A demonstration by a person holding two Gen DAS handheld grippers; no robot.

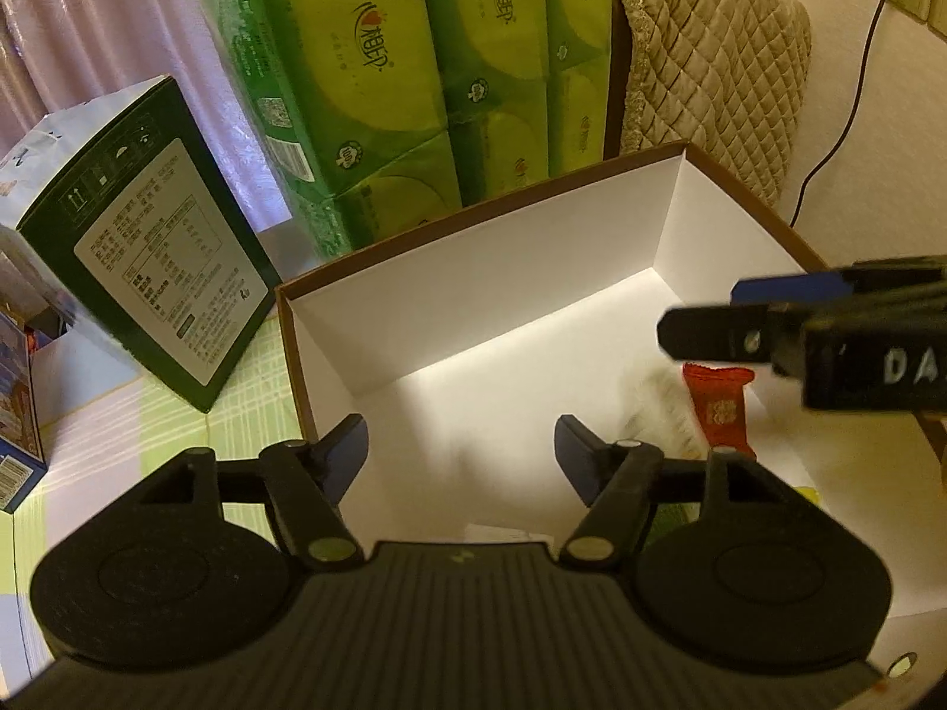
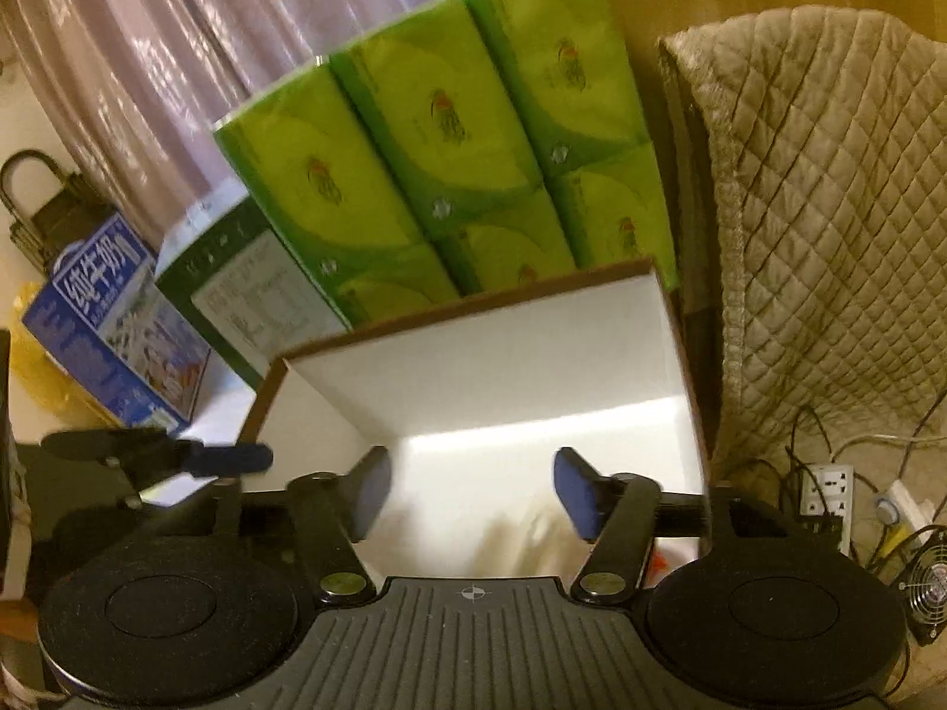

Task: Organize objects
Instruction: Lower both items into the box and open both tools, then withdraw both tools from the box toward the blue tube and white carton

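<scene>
Two hand-held tools are hovering over an open white-lined cardboard box [image 1: 473,272] that is sitting on a table [image 1: 177,444] covered with a pale green checked cloth. The left tool [image 1: 461,452] is pointing down into the box with its two blue-padded fingers spread apart and nothing between them. The right tool [image 2: 473,494] is likewise spread apart and empty, and it is aiming at the box's far wall from the right side.

Inside the box, near its right wall, a red snack packet [image 1: 719,408] is lying beside a pale, blurred wrapper that is hard to identify. A little more packaging is showing under the left tool, too hidden to name.

Behind the box a tall green multipack of tissues [image 1: 414,77] is standing, with a dark green carton [image 1: 154,248] and a blue milk carton [image 2: 112,331] to its left.

Judging by this, the sorting is between items: some things are already boxed, and the next move probably calls for turning one tool away to find and clamp the next loose object.
</scene>
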